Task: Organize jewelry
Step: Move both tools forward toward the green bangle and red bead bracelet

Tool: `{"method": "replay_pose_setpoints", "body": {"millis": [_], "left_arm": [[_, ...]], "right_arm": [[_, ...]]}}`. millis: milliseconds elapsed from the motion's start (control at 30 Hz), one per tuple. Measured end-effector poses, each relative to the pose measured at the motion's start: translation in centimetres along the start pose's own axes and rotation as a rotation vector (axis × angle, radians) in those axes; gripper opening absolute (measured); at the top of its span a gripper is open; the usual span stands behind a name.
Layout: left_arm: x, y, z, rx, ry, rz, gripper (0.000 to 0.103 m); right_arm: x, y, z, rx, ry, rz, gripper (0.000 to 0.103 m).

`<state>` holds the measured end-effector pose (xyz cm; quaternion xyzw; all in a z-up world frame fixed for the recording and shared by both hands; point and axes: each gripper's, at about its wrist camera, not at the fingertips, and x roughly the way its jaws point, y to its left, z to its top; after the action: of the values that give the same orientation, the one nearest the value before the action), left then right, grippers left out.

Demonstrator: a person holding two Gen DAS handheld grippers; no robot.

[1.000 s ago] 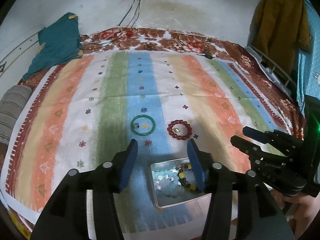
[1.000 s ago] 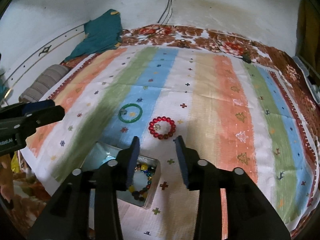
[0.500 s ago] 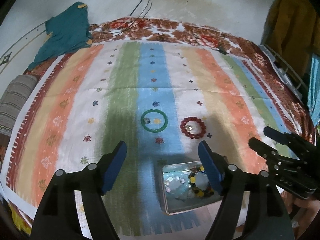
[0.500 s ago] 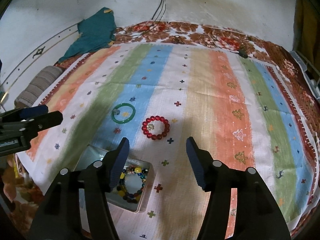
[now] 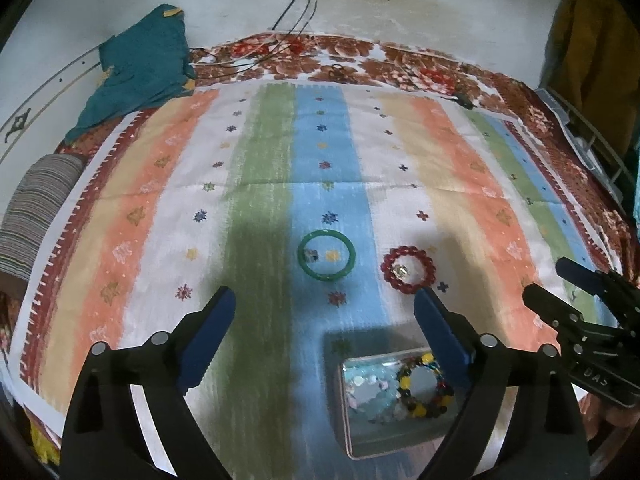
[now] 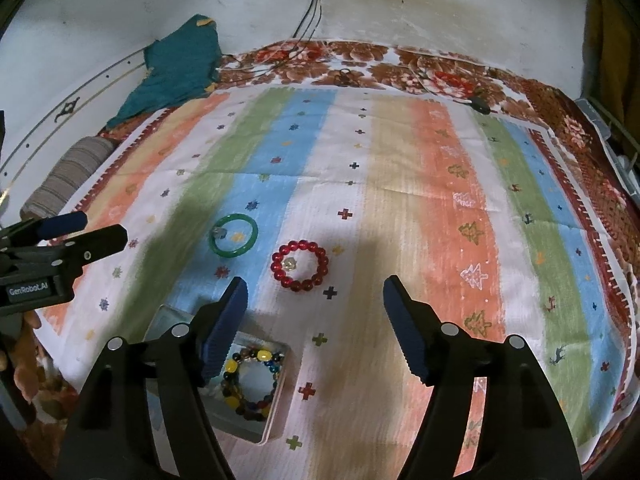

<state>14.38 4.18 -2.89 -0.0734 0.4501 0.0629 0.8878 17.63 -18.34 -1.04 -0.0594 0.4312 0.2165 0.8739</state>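
A green bangle [image 5: 326, 255] lies on the blue stripe of the cloth, with a small ring inside it. A red bead bracelet [image 5: 409, 269] lies just right of it, a small ring inside it too. A shallow metal tin [image 5: 356, 436] near the front edge holds a multicoloured bead bracelet [image 5: 425, 388] and pale blue beads. My left gripper [image 5: 325, 312] is open and empty, above the cloth behind the tin. My right gripper [image 6: 314, 296] is open and empty, right of the tin [image 6: 276, 412], near the red bracelet [image 6: 300, 266] and the bangle [image 6: 233, 235].
A striped cloth [image 5: 460, 168] covers a floral bedspread. A teal garment [image 5: 140, 64] lies at the back left, a striped roll [image 5: 36, 208] at the left edge. Cables [image 5: 296, 12] hang down the back wall. A wire rack [image 5: 592, 140] stands at the right.
Both grippers have opened wide from narrower gaps. Both have drawn back and up a little. The jewelry and tin have not moved.
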Motion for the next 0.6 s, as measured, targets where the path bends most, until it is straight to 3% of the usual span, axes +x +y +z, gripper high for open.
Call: {"method": "replay_pose_setpoints", "body": {"millis": [600], "left_arm": [[3.8,0.1,2.2,0.022,0.05,0.027,0.089]], "right_arm": [[3.1,0.3,2.0,-0.02,0.045,-0.012,0.071]]}}
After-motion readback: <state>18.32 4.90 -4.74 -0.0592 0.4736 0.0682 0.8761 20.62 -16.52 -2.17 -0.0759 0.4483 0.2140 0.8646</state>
